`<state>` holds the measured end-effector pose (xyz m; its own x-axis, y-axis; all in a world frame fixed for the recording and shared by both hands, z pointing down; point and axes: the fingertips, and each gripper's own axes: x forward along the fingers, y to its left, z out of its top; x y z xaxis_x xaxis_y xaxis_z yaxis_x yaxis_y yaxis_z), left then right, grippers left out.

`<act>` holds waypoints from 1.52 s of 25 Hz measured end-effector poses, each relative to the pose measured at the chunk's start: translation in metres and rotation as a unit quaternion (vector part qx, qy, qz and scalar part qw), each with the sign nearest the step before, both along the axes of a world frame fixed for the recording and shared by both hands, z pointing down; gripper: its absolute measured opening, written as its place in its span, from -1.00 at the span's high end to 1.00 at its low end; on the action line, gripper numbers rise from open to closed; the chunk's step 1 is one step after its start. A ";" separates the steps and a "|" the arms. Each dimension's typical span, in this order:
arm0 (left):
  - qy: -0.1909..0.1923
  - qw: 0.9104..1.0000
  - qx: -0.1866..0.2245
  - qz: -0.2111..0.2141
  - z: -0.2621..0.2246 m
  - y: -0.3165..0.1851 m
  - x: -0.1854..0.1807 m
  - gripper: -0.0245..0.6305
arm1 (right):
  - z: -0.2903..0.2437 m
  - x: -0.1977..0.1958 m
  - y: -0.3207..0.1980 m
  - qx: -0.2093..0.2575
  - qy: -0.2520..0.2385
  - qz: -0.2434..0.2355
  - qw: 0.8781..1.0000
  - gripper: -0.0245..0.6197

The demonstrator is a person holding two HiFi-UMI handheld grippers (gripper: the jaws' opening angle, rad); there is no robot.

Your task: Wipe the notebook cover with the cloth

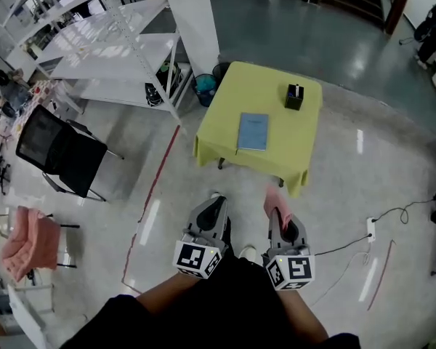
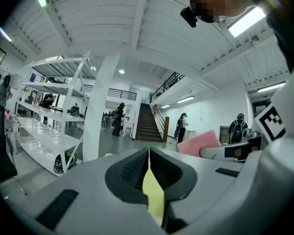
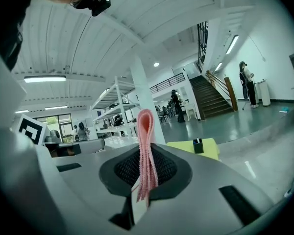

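Note:
A blue notebook (image 1: 253, 131) lies flat on a small table with a yellow-green cloth (image 1: 225, 115), well ahead of me across the floor. My right gripper (image 1: 277, 213) is shut on a folded pink cloth (image 3: 146, 151), which sticks up from between the jaws (image 1: 274, 201). My left gripper (image 1: 212, 209) is shut with nothing in it; its jaws meet with only a slit between them (image 2: 148, 175). Both grippers are held close to my body, far short of the table.
A black pen holder (image 1: 294, 97) stands on the table's far right part. White shelving (image 1: 109, 42) and a white pillar (image 1: 192, 20) rise to the left. A black chair (image 1: 58, 151), a pink-draped chair (image 1: 29, 242) and a floor cable with socket (image 1: 370, 229) lie around.

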<state>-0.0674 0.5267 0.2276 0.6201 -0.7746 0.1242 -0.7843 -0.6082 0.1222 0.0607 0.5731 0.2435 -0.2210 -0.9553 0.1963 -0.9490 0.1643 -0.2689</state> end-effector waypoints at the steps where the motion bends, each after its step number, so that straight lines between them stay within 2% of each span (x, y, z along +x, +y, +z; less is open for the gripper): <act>1: 0.002 1.000 -0.005 -0.001 0.004 -0.007 -0.002 0.86 | 0.002 0.000 -0.005 -0.002 0.001 0.003 1.000 0.80; 8: 0.016 0.999 -0.015 0.025 0.014 -0.076 0.000 0.86 | 0.015 -0.005 -0.061 -0.025 0.007 0.013 1.000 0.80; 13: 0.049 0.998 -0.033 0.017 0.012 -0.172 -0.020 0.86 | 0.021 -0.018 -0.141 -0.048 0.017 0.007 0.999 0.80; 17: 0.047 0.997 -0.036 0.040 0.016 -0.241 -0.029 0.86 | 0.029 -0.029 -0.213 -0.079 0.018 0.012 0.997 0.80; 20: 0.038 0.997 -0.031 0.066 0.015 -0.276 -0.034 0.86 | 0.020 -0.039 -0.261 -0.065 -0.006 0.020 0.998 0.80; 27: 0.042 0.995 -0.044 0.078 0.021 -0.342 -0.051 0.86 | 0.013 -0.064 -0.343 -0.072 0.009 0.011 0.997 0.80; 32: 0.049 0.993 -0.062 0.092 0.038 -0.367 -0.053 0.86 | 0.035 -0.078 -0.367 -0.133 -0.025 -0.014 0.991 0.80; 38: 0.061 0.991 -0.092 0.077 0.059 -0.386 -0.064 0.86 | 0.067 -0.098 -0.388 -0.165 0.015 -0.052 0.985 0.80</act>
